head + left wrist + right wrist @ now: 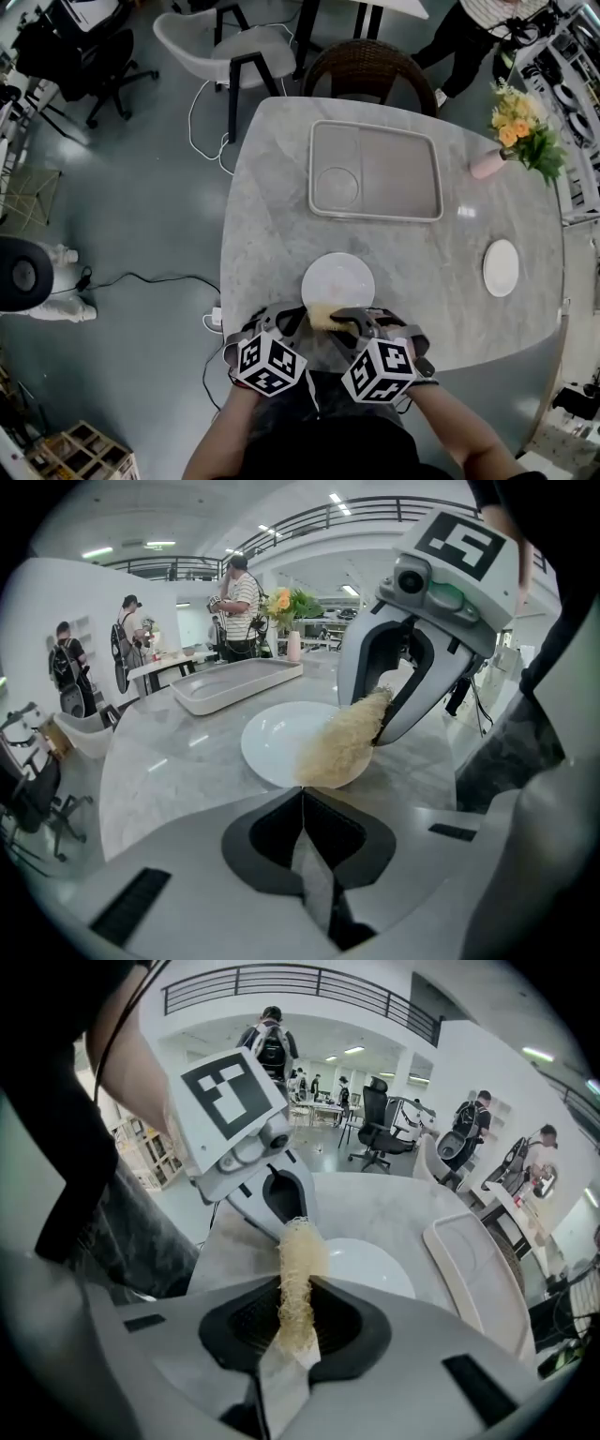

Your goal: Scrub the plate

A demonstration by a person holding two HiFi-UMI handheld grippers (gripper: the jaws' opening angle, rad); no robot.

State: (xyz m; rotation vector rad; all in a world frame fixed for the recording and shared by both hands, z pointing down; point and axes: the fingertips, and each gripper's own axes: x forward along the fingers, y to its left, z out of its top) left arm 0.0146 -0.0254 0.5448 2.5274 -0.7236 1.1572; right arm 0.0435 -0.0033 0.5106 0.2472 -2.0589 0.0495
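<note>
Plate point(337, 278) lies on bench point(281, 187) near its front edge, just ahead of both tools. Right tool point(296, 1283) is clamped on a fibrous scrub pad point(343, 747), whose free end is over the plate's near rim; contact uncertain. Left tool point(302, 794) is closed, nothing in it. Step: starting the scrub. Next: press the pad down and sweep; the unbraced plate may slide.
</note>
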